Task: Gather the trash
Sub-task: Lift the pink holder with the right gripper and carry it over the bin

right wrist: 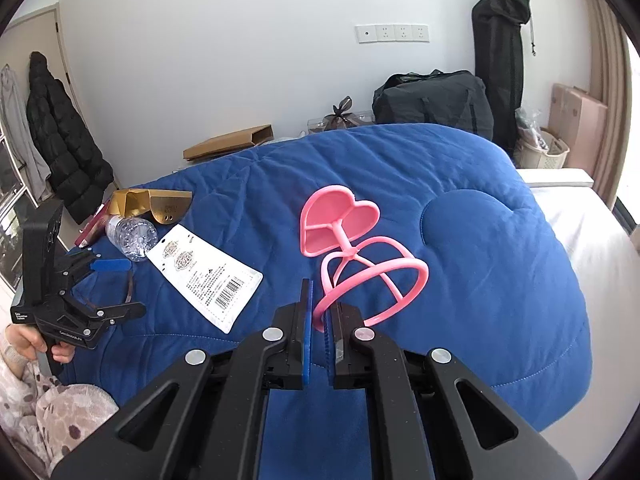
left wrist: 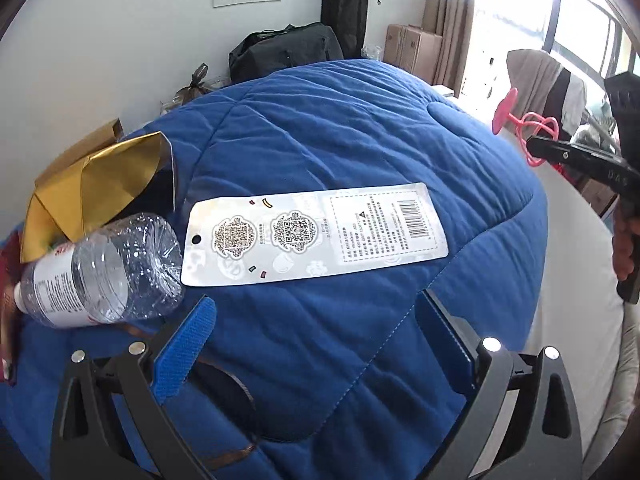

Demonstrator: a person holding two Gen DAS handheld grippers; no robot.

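Note:
A white packaging card with QR codes and a barcode lies flat on the blue quilt. My left gripper is open just in front of it, empty. An empty clear plastic bottle lies left of the card, next to a gold foil box. My right gripper is shut on the ring of a pink heart-shaped plastic holder and holds it above the quilt. The card, bottle, gold box and left gripper show in the right wrist view.
A dark hoop-like band lies under the left gripper. A red packet sits at the far left. Black bags, a flat cardboard box and a basket stand beyond the bed. White sheet lies right of the quilt.

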